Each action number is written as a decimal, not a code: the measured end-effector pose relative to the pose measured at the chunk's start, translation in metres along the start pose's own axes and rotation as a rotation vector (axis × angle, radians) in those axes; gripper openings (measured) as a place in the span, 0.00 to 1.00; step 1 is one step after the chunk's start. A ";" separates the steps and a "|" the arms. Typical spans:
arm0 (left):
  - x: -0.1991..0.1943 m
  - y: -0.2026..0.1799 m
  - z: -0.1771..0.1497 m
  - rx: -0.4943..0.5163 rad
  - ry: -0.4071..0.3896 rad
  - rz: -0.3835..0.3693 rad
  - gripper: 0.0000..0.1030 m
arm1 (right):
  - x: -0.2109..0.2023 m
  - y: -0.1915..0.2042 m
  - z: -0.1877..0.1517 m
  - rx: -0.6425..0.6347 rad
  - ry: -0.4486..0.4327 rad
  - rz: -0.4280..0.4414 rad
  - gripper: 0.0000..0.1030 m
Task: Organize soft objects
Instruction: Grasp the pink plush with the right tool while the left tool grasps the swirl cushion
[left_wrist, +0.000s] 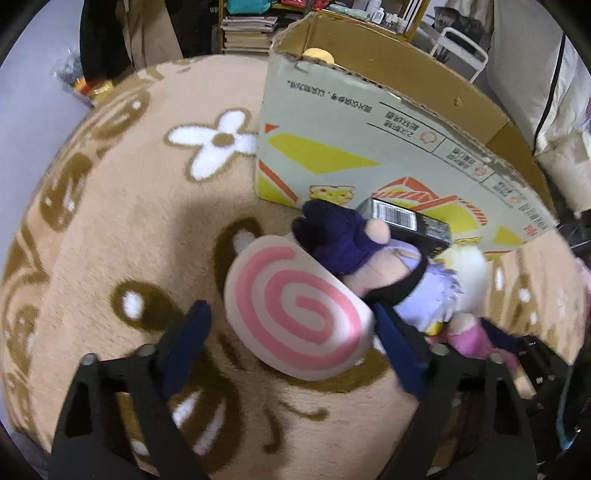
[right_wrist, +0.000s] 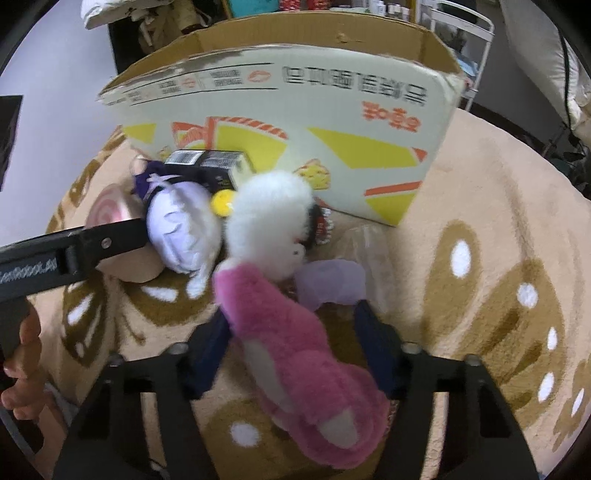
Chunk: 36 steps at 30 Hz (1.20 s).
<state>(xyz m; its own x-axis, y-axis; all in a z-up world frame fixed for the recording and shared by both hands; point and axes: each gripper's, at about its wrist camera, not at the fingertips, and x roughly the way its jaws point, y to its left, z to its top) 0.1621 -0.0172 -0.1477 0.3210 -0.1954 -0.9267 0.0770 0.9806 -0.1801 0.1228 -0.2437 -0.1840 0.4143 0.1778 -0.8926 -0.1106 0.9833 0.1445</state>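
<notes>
Our left tongs (left_wrist: 291, 325) are spread wide over the beige patterned blanket (left_wrist: 110, 221), blue fingers on either side of the pink-swirl plush (left_wrist: 295, 314), the right finger at its edge, nothing clamped. That swirl plush lies on the blanket just in front of the cardboard box (left_wrist: 369, 147), touching the purple-and-lilac doll (left_wrist: 354, 251) behind it. A small black carton (left_wrist: 410, 221) with a barcode lies against the box wall, right by the doll.

On the right, our right tongs (right_wrist: 291, 332) stand open as well, the pink plush (right_wrist: 295, 350) lying between the fingers and running down toward the camera; we cannot tell whether the fingers touch it. Its top end touches a fluffy white plush (right_wrist: 269, 214), and a pale lilac soft piece (right_wrist: 328, 280) sits just beside it. The box is open at the top, something yellow (left_wrist: 319, 54) peeking above its rim.
</notes>
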 end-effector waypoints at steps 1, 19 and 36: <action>0.001 0.002 0.000 -0.009 0.007 -0.015 0.73 | 0.000 0.003 0.000 -0.010 0.000 0.013 0.51; -0.043 -0.011 -0.032 0.035 -0.103 0.047 0.38 | -0.055 -0.027 -0.006 0.076 -0.166 -0.020 0.37; -0.128 -0.021 -0.049 0.088 -0.453 0.068 0.38 | -0.141 -0.027 0.002 0.092 -0.557 -0.049 0.37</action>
<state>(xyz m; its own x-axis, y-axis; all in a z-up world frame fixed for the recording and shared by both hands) 0.0734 -0.0119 -0.0412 0.7064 -0.1359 -0.6947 0.1152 0.9904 -0.0767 0.0689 -0.2957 -0.0610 0.8339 0.1014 -0.5425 -0.0108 0.9858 0.1677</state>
